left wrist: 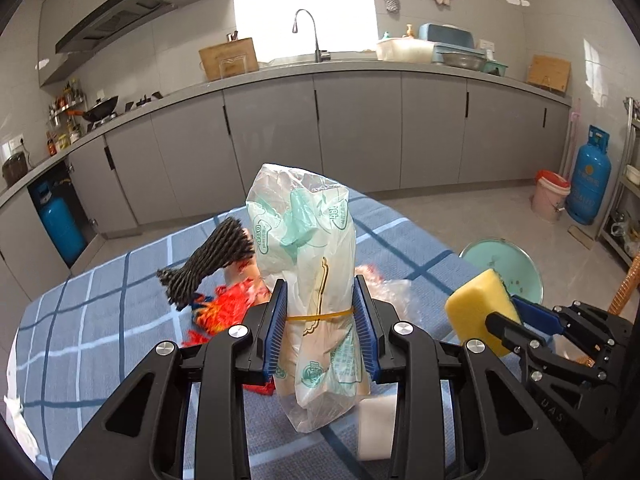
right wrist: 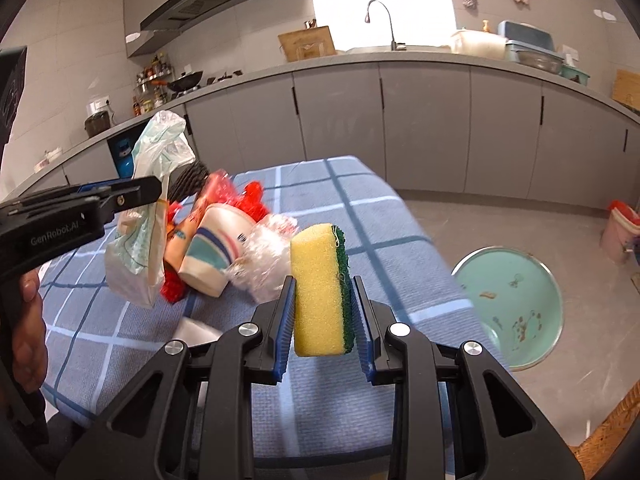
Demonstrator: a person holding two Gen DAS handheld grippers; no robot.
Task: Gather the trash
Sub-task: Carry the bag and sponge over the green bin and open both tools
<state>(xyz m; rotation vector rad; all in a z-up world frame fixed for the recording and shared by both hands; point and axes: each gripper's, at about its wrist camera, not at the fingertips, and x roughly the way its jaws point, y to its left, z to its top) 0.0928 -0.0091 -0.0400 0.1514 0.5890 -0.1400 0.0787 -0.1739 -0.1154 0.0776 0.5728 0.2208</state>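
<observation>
My left gripper (left wrist: 320,304) is shut on a clear plastic bag with green print (left wrist: 308,264), bound by a yellow rubber band, held upright above the table; it also shows in the right wrist view (right wrist: 144,224). My right gripper (right wrist: 322,300) is shut on a yellow sponge with a green scrub side (right wrist: 320,288), held above the table's right edge; the sponge also shows in the left wrist view (left wrist: 478,308). A pile of trash lies on the blue checked tablecloth (right wrist: 352,216): a paper cup (right wrist: 216,248), red wrappers (left wrist: 224,308), a black foam net (left wrist: 212,264) and crinkled clear plastic (right wrist: 264,256).
A teal basin (right wrist: 516,300) with a few scraps in it stands on the floor right of the table. A pink bucket (left wrist: 550,196) and a blue gas cylinder (left wrist: 592,176) stand at the far right. Grey kitchen cabinets (left wrist: 360,132) run along the back. A white piece (left wrist: 376,428) lies under the left gripper.
</observation>
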